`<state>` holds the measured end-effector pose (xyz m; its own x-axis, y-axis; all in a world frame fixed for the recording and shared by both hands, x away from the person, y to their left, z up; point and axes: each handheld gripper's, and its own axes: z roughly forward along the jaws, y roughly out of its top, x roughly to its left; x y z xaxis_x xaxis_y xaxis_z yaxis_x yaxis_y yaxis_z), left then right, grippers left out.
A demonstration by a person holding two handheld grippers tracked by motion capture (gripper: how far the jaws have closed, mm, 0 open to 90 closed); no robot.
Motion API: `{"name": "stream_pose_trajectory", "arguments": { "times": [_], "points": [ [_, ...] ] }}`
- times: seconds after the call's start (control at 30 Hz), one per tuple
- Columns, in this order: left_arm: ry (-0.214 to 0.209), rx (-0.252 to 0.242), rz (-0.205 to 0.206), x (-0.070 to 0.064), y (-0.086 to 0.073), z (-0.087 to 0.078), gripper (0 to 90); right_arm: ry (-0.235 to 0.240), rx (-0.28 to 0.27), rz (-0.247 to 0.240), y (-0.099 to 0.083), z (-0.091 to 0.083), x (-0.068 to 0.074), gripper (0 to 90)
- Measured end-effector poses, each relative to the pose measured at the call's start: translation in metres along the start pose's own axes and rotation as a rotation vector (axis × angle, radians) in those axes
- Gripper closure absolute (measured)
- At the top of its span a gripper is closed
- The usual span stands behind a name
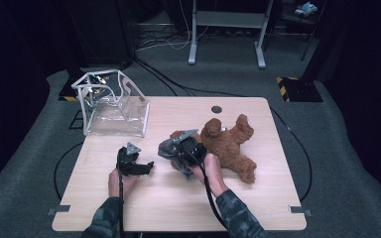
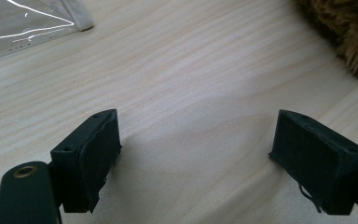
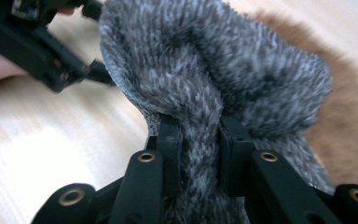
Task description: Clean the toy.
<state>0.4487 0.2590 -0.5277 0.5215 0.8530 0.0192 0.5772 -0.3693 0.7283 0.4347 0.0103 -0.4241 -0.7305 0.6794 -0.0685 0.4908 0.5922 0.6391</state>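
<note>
Hidden and cut-off parts

The grey knit cloth covers most of the teddy bear and runs off the right gripper view's bottom edge; the bear's head stays hidden behind the right gripper.

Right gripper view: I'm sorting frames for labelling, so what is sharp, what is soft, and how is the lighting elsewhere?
Right gripper view: the grey fuzzy fabric pinched in the right tool is sharp, the brown teddy bear blurred. Left gripper view: the open left tool casts soft shadows on the table. High view: the room is dark beyond the lit table.
</note>
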Motion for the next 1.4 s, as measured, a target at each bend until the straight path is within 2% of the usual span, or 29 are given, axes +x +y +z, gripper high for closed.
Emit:
{"name": "stream_pose_trajectory", "arguments": {
  "times": [0.1,0.13,0.23,0.4,0.43,0.53,0.73,0.8,0.87,0.9,1.0,1.03,1.07,1.13,1.17,1.2,1.3,1.33,1.4],
  "points": [
    [0.000,0.000,0.000,0.000,0.000,0.000,14.7,0.021,-0.004,0.006,-0.006,0.005,0.001,74.0],
    [0.000,0.000,0.000,0.000,0.000,0.000,14.7,0.048,0.010,0.015,-0.015,0.012,0.003,74.1],
    [0.001,-0.001,0.001,0.000,0.000,0.000,14.7,0.076,0.039,0.021,-0.025,0.021,0.005,74.2],
    [0.002,0.000,0.003,0.000,0.000,0.000,14.6,0.098,0.083,0.052,-0.038,0.031,0.005,74.2],
    [0.001,-0.001,0.000,0.000,0.000,0.000,14.7,0.108,0.080,0.072,-0.040,0.031,0.004,74.2],
    [0.001,-0.001,0.001,0.000,0.000,0.000,14.7,0.118,0.068,0.091,-0.041,0.022,0.000,74.2],
    [0.000,-0.001,0.000,0.000,0.000,0.000,14.6,0.113,-0.021,0.108,-0.037,-0.019,-0.018,74.2],
    [-0.002,0.000,0.001,0.000,0.000,0.000,14.6,0.079,-0.061,0.122,-0.037,-0.041,-0.032,74.2],
    [-0.002,-0.001,0.003,0.000,0.000,0.000,14.6,0.044,-0.091,0.137,-0.038,-0.054,-0.042,74.2],
    [-0.002,-0.001,0.003,0.000,0.000,0.000,14.6,0.003,-0.108,0.158,-0.039,-0.066,-0.054,74.2],
    [-0.016,0.005,0.005,0.000,0.001,-0.001,13.9,-0.095,-0.130,0.209,-0.044,-0.082,-0.076,74.3],
    [-0.032,0.011,0.001,0.001,0.001,-0.003,12.3,-0.156,-0.128,0.233,-0.046,-0.088,-0.086,74.2],
    [-0.033,0.002,-0.015,0.001,0.002,-0.005,11.3,-0.195,-0.119,0.249,-0.049,-0.090,-0.095,74.2],
    [-0.005,-0.056,-0.040,-0.003,0.006,-0.013,11.3,-0.233,-0.114,0.291,-0.054,-0.091,-0.109,74.2],
    [0.009,-0.078,-0.034,-0.005,0.009,-0.016,11.3,-0.264,-0.093,0.308,-0.057,-0.089,-0.117,74.1],
    [0.027,-0.094,-0.011,-0.009,0.013,-0.021,11.4,-0.275,-0.083,0.319,-0.059,-0.087,-0.121,74.1],
    [0.021,-0.141,0.008,-0.023,0.035,-0.033,11.0,-0.270,-0.053,0.350,-0.067,-0.073,-0.130,73.7],
    [0.020,-0.174,0.013,-0.032,0.046,-0.037,10.8,-0.269,-0.046,0.353,-0.068,-0.070,-0.130,73.5],
    [0.009,-0.203,0.029,-0.044,0.061,-0.042,10.0,-0.273,-0.040,0.356,-0.072,-0.063,-0.131,73.2]
  ]
}}
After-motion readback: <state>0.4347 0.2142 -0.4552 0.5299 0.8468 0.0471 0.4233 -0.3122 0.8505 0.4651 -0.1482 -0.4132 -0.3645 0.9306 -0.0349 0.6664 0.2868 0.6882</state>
